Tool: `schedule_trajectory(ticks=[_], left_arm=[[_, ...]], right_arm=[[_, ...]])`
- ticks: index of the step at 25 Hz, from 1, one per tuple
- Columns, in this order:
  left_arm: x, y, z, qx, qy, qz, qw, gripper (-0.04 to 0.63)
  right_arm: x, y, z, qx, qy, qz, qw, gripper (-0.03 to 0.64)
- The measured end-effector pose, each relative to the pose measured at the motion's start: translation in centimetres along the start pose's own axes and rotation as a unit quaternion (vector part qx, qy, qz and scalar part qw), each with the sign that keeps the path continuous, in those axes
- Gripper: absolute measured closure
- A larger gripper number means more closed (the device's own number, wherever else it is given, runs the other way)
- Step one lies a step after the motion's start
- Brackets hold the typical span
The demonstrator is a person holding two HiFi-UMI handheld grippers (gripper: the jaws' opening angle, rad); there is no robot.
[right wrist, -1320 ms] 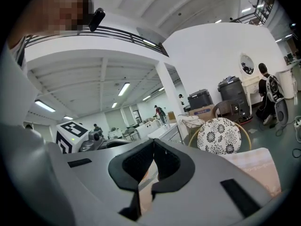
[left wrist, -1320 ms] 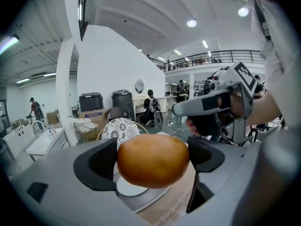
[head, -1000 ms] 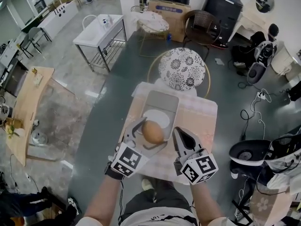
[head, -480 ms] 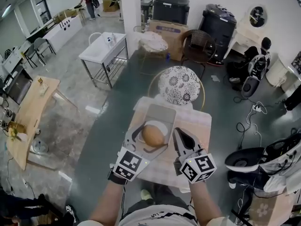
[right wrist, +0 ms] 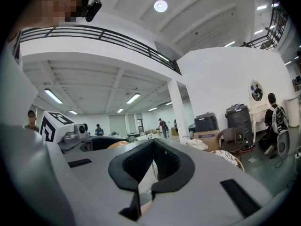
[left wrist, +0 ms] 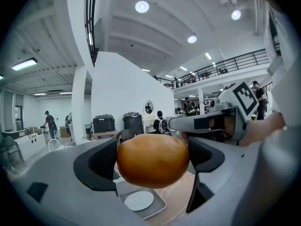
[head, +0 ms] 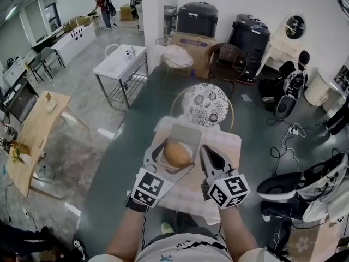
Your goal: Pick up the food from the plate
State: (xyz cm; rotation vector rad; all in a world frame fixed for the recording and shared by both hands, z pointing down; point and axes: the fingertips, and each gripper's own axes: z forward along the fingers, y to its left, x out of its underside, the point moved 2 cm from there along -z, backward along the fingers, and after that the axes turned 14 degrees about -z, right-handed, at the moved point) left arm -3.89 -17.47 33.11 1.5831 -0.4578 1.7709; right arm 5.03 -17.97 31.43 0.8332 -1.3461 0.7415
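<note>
A round brown bun [head: 176,153] hangs in the air above the small white plate [head: 190,144], and my left gripper [head: 173,153] is shut on it. The plate lies in a grey tray [head: 185,131] on the table. In the left gripper view the bun [left wrist: 153,160] fills the gap between the jaws, with the plate [left wrist: 138,200] and tray [left wrist: 159,211] well below. My right gripper [head: 210,158] is just right of the bun, shut and holding nothing; its tips [right wrist: 141,188] meet in the right gripper view.
The tray sits on a small table with a pink cloth [head: 228,146]. A round patterned chair [head: 205,104] stands behind it. Farther off are a white metal table [head: 117,61], a wooden table [head: 32,127] at left, and cables and bags on the floor [head: 297,184] at right.
The head view has shifted, so the table sits lower and looks smaller. The bun stays gripped in the left gripper and now covers more of the plate. The right gripper stays shut beside it.
</note>
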Motion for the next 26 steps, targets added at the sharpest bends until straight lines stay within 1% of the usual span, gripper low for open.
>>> schedule_trajectory(ticks=[12, 26], left_arm=[[-0.9, -1.1, -0.5, -0.002, -0.011, 0.001, 0.9999, 0.117], [-0.5, -1.1, -0.3, -0.005, -0.002, 0.003, 1.0, 0.117]], right_arm=[[-0.8, 0.1, -0.9, -0.003, -0.002, -0.014, 1.0, 0.603], [-0.7, 0.5, -0.8, -0.009, 0.0, -0.02, 1.0, 0.603]])
